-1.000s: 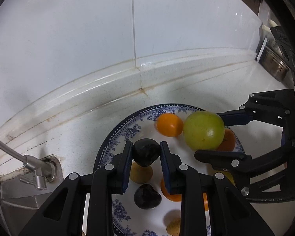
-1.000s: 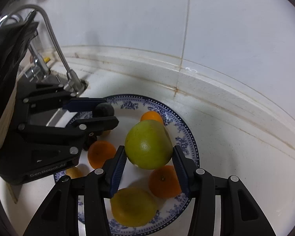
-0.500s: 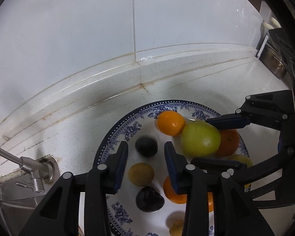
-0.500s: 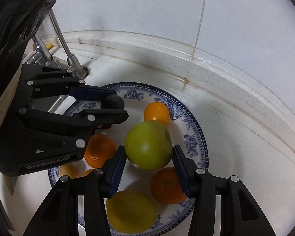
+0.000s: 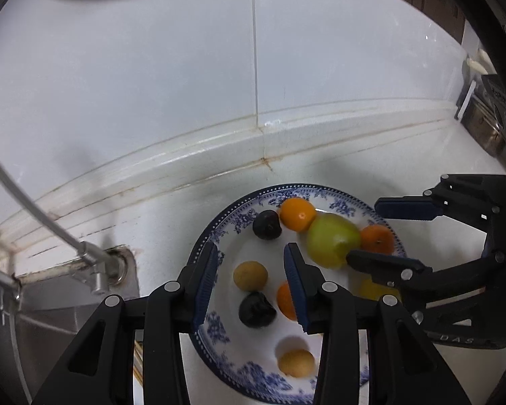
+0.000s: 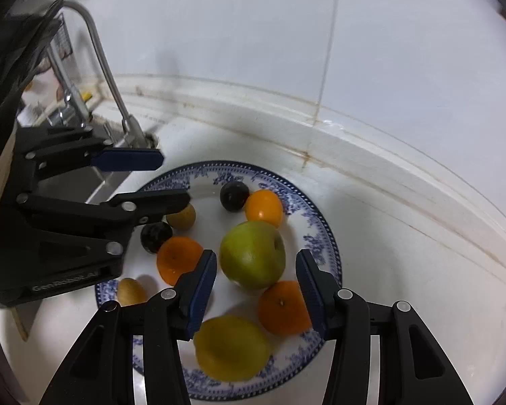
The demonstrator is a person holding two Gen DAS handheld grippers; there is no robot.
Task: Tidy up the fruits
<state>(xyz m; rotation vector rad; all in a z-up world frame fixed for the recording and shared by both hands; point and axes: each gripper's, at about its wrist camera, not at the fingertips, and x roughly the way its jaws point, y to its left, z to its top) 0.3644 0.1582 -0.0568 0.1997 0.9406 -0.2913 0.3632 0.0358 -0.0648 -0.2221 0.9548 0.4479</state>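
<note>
A blue-and-white plate [image 5: 219, 236] [image 6: 324, 233] holds the fruit. A green apple [image 5: 332, 243] [image 6: 253, 253] lies in its middle beside an orange [image 5: 297, 214] [image 6: 263, 207] and a dark plum [image 5: 267, 224] [image 6: 233, 195]. More oranges [image 6: 177, 260], a second plum [image 5: 256, 308], small tan fruits [image 5: 249, 275] and a yellow lemon [image 6: 231, 347] lie around. My left gripper [image 5: 249, 278] is open and empty above the plate. My right gripper [image 6: 256, 285] is open, its fingers either side of the apple and apart from it.
A steel tap [image 5: 94, 266] [image 6: 108, 74] and sink [image 5: 60, 307] stand left of the plate. A white tiled wall with a raised ledge [image 5: 263, 135] runs behind. Metal containers [image 5: 489, 128] sit at the far right.
My left gripper let go of the dark plum onto the plate and drew back. My right gripper set the green apple down on the plate and opened.
</note>
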